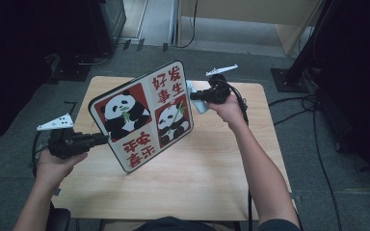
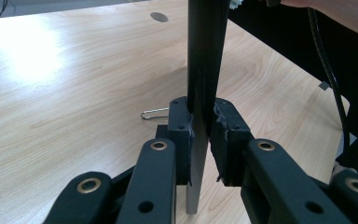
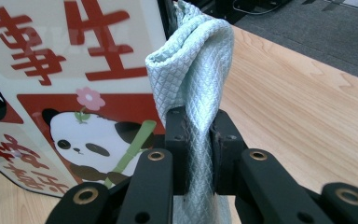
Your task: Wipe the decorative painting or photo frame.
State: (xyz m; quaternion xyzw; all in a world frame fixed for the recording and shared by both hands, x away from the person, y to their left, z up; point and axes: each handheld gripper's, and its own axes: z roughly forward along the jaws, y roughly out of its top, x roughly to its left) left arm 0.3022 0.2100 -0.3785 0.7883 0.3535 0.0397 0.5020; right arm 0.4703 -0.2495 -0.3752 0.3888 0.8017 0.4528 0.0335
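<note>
A pale green cloth (image 3: 193,70) is pinched between the closed jaws of the right gripper (image 1: 198,96), at the upper right edge of the panda board (image 1: 142,115). The board is clamped at its left edge by the left gripper (image 1: 102,138) and held tilted above the table (image 1: 207,168), its printed face toward the cloth. The right hand (image 1: 229,108), the nearer one, is extended toward the far edge, so a leftward wipe is judged next.

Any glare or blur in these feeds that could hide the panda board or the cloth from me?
High view: evenly lit, slightly soft; the panda board is readable, dark room edges. Left gripper view: a bright glare patch on the table at upper left; the board's edge in the left hand-held gripper is dark. Right gripper view: the cloth is sharp, with faint sheen on the board's print.
</note>
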